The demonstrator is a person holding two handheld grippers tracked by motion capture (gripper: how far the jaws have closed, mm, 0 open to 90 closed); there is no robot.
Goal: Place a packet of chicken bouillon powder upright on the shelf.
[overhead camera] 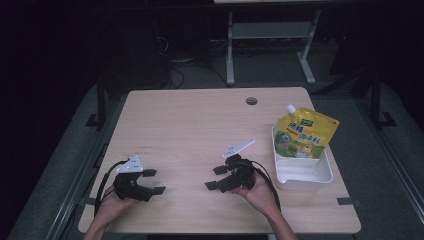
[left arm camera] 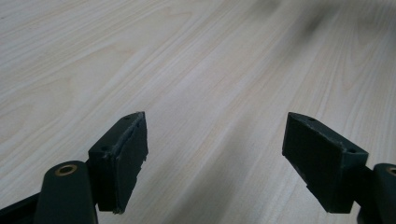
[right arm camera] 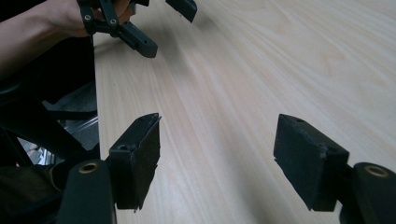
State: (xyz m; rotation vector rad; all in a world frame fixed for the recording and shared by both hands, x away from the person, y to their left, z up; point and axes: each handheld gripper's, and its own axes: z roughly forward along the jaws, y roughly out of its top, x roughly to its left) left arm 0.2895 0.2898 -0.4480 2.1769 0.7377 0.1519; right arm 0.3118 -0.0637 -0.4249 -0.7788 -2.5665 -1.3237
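My left gripper rests near the table's front left corner, held in a hand, jaws wide apart and pointing right. In the left gripper view the left gripper is open over bare wood, with nothing between its pads. My right gripper sits front centre, jaws pointing left toward the other one. In the right gripper view the right gripper is open with just tabletop between the jaws. Farther off in that view the left gripper stands by the table's edge.
A yellow spouted pouch leans upright in a white tray at the table's right side. A round cable hole lies near the far edge of the light wood table. Dark floor and a desk frame lie beyond.
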